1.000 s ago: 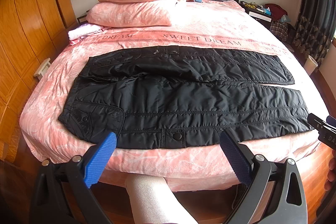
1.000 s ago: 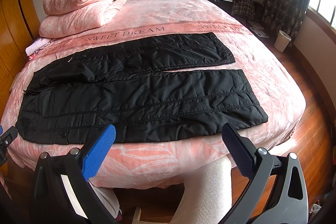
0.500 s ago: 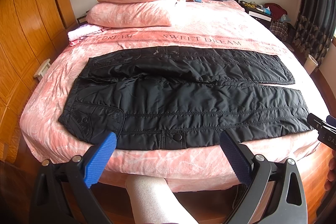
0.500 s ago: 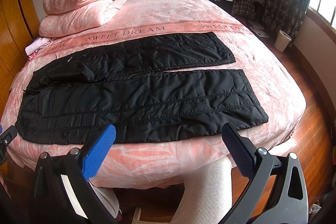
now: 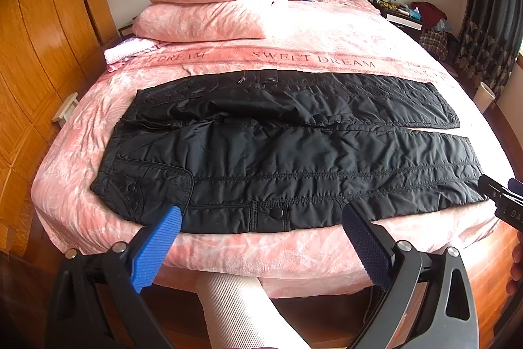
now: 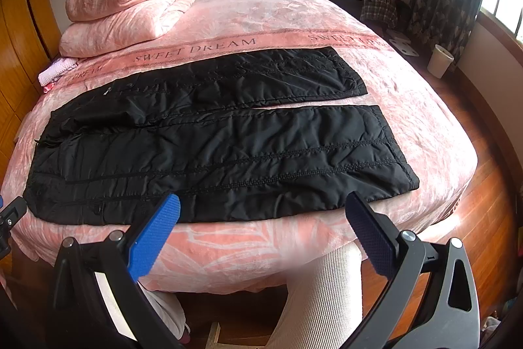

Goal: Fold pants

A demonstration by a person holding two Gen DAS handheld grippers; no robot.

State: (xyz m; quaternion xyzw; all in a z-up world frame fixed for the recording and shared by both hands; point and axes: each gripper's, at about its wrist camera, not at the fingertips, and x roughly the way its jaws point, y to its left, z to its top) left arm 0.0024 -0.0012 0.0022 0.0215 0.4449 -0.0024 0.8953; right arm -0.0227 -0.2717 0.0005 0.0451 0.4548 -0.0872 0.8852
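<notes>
Black padded pants lie flat across the pink bed (waistband left). Left gripper and right gripper hover at the near edge, jaws wide apart, holding nothing.

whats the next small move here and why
Probably lower both grippers to the near edge of the black pants. The pants lie flat and unfolded across the pink bed, legs side by side. The left gripper and right gripper hang open just short of that edge, holding nothing.
</notes>
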